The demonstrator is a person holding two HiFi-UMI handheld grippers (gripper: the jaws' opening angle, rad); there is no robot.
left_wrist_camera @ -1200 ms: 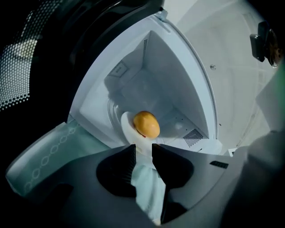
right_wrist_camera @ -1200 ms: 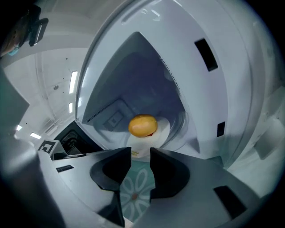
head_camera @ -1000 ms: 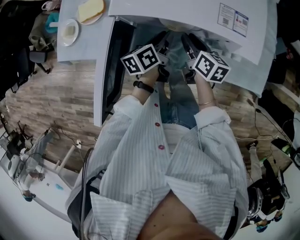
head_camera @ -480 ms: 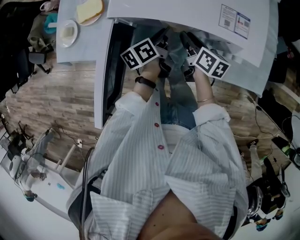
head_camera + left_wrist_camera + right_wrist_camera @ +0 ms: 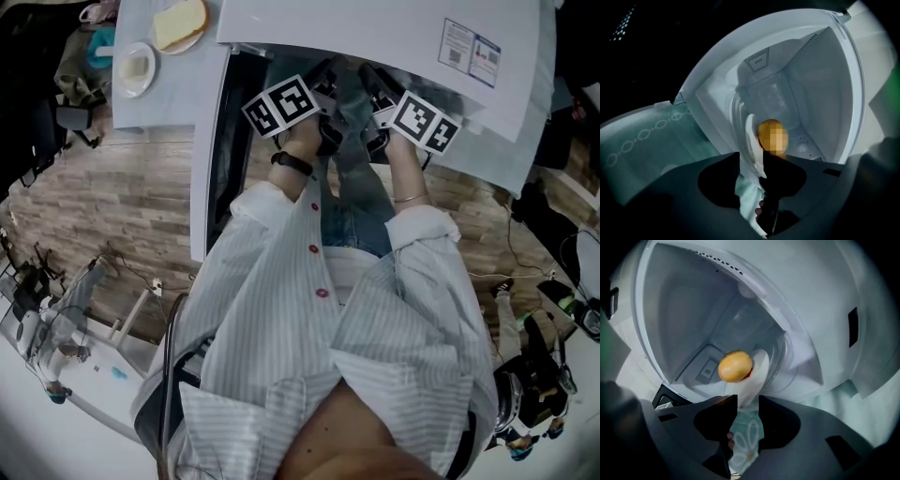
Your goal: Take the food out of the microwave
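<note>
While the bun [image 5: 735,365] sits on its white plate [image 5: 758,373] inside the open microwave [image 5: 684,310], my left fingers [image 5: 717,180] and right fingers [image 5: 787,423] have just been opening, each pair straddling the plate's rim, unclamped.

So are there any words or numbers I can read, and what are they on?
Nothing can be read.
Sticker on the microwave: print too small.
Label inside the microwave: too blurred.
Marker cubes: black-and-white square patterns, no words.
</note>
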